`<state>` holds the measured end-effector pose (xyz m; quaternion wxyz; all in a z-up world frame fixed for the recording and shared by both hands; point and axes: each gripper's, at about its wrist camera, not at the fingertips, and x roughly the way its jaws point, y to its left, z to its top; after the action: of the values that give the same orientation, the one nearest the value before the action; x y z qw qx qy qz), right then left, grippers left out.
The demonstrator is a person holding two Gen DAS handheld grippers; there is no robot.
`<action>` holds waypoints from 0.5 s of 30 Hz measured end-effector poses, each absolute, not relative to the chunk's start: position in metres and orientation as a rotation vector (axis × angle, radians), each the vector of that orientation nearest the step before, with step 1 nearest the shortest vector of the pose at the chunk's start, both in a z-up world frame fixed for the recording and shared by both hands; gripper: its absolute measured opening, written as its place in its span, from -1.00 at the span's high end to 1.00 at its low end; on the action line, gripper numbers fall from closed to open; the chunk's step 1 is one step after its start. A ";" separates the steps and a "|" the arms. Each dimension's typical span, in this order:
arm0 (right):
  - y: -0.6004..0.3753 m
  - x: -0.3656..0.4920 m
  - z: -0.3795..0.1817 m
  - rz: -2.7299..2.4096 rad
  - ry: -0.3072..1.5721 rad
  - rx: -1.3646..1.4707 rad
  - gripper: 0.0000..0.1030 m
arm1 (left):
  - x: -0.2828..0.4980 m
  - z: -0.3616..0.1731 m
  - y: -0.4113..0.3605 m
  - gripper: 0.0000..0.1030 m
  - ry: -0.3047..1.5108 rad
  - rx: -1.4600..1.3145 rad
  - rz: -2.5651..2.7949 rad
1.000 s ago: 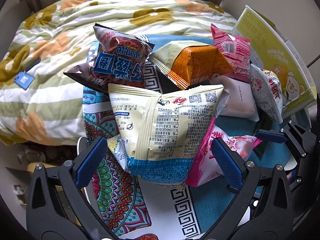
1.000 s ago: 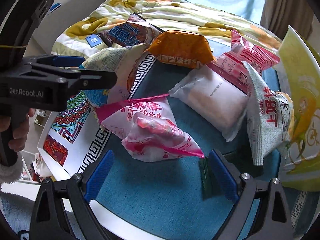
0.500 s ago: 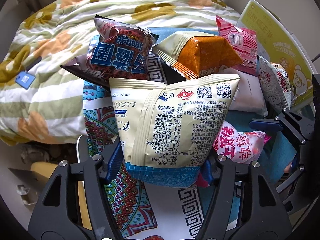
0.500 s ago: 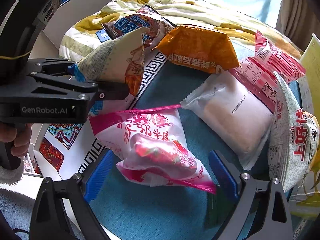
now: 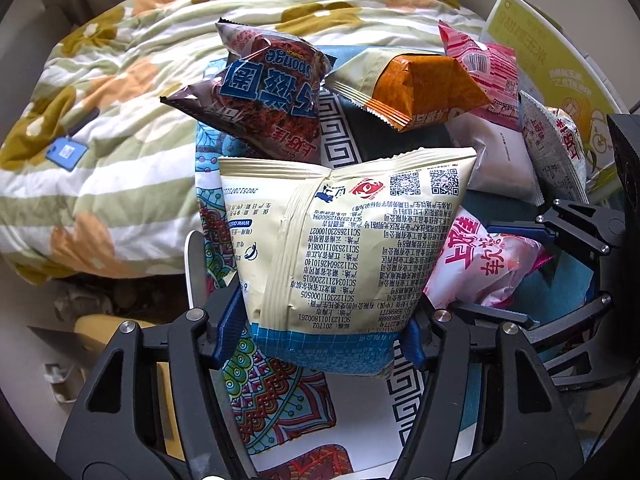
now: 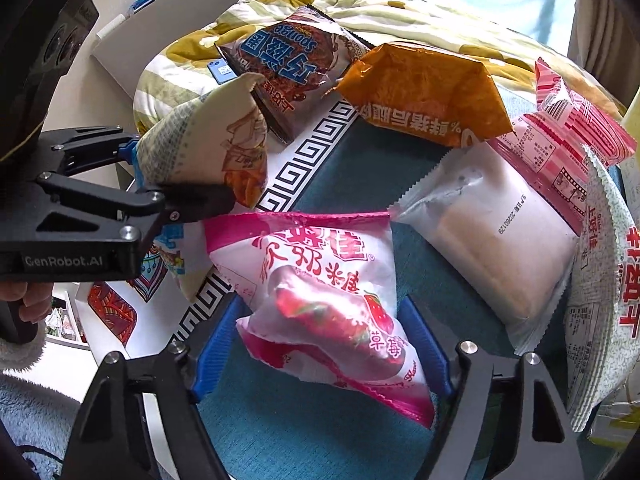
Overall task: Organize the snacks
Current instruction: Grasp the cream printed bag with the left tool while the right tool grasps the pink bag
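Observation:
My left gripper [image 5: 320, 336] is shut on the bottom edge of a cream snack bag with a blue band [image 5: 344, 252] and holds it upright; the bag also shows in the right wrist view [image 6: 208, 148]. My right gripper [image 6: 320, 344] has its jaws closed in on both sides of a pink strawberry snack bag [image 6: 320, 300], which lies on the teal cloth [image 6: 304, 432]. That pink bag also shows in the left wrist view [image 5: 484, 264].
A dark "sponge" bag [image 5: 272, 88], an orange bag [image 5: 416, 84], a pink bag [image 5: 488, 68], a white packet [image 6: 492, 240] and a speckled white bag [image 6: 600, 308] lie around. A floral quilt [image 5: 104, 120] is behind. A yellow-green box [image 5: 560, 68] stands at right.
My left gripper closed on the cream bag and lifted it. My right gripper moved forward and closed in around the pink strawberry bag.

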<state>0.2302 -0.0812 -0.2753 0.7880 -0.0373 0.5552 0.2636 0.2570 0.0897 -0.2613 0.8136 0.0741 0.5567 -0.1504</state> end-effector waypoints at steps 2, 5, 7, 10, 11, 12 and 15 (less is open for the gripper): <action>-0.077 0.231 -0.273 0.563 1.193 -0.083 -0.27 | 0.254 -0.258 0.092 -0.17 1.181 0.150 -0.329; -0.074 0.229 -0.269 0.552 1.186 -0.074 -0.15 | 0.249 -0.250 0.090 -0.17 1.163 0.171 -0.334; -0.076 0.226 -0.265 0.541 1.185 -0.055 -0.02 | 0.246 -0.241 0.089 -0.17 1.146 0.181 -0.341; -0.082 0.221 -0.256 0.512 1.173 -0.033 0.04 | 0.241 -0.225 0.089 -0.17 1.121 0.193 -0.347; -0.083 0.220 -0.251 0.504 1.165 -0.024 0.04 | 0.239 -0.218 0.089 -0.17 1.114 0.197 -0.347; -0.085 0.216 -0.246 0.493 1.158 -0.016 0.05 | 0.237 -0.211 0.089 -0.17 1.104 0.199 -0.347; -0.089 0.210 -0.227 0.461 1.130 0.014 0.05 | 0.233 -0.189 0.089 -0.17 1.074 0.198 -0.354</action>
<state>0.2104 -0.0891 -0.2266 0.8195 0.0066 0.5305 0.2166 0.2332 0.0886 -0.1890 0.8398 0.0938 0.5079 -0.1673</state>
